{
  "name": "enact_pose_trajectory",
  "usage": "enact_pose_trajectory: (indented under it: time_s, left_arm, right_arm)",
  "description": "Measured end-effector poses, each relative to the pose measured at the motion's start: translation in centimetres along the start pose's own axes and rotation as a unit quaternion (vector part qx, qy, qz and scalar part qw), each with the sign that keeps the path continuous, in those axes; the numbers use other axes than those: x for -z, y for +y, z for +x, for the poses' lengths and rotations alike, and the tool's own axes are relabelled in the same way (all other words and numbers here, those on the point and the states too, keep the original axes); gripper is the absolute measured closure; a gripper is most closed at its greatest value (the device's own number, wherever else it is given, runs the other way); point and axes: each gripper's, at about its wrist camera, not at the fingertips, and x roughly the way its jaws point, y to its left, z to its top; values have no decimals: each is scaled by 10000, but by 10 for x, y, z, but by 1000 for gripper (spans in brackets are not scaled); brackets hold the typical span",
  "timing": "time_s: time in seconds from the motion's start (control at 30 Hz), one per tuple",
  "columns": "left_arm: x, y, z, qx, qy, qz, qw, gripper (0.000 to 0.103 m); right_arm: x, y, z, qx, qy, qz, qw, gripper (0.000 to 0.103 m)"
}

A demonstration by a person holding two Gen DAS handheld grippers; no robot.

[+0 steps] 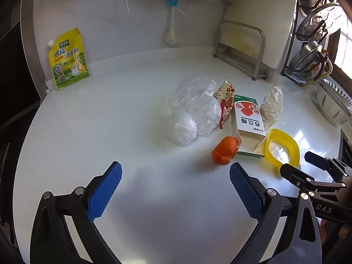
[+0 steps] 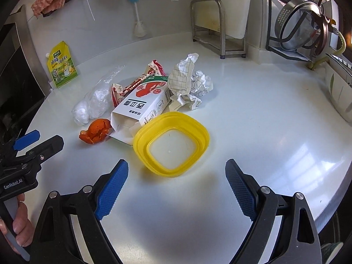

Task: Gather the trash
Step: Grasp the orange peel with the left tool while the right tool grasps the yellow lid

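My left gripper [image 1: 176,176] spread, empty — right gripper [image 2: 177,171] spread too, just before yellow container [image 2: 171,143]; orange peel [image 2: 95,131], carton [image 2: 143,104] touching.

Glossy white countertop [image 2: 253,114] meets a white wall [image 1: 110,22], sunlight from a window [image 1: 345,50].

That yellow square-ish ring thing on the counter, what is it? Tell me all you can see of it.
The yellow collapsible plastic container looks like a rounded-square bowl with stepped, ringed walls and a pale translucent base. It sits upright and empty on the white countertop, mouth up. The open end of the white-and-green carton lies right against its far-left rim. The right claw hangs open in front of it, not touching.
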Motion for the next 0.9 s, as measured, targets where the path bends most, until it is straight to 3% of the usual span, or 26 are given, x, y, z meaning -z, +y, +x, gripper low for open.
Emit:
enact_pose_trajectory:
  time_s: [0.23, 0.53, 0.63, 0.9]
  left_arm:
    - [-1, 1, 5, 49, 47, -83, 9999, 7]
    - [-1, -4, 7, 57, 76, -66, 9999, 7]
    - [-2, -7, 11, 122, 139, -64, 9998, 7]
    - [-5, -22, 14, 193, 113, 59, 9997, 7]
  right_arm:
    - [-10, 6, 16, 9, 226, -175, 9996, 17]
    - [-16, 9, 25, 129, 171, -309, 9993, 17]
    - [-16, 12, 23, 117, 115, -445, 9989, 28]
    - [-13, -8, 13, -162, 26, 87, 9998, 30]
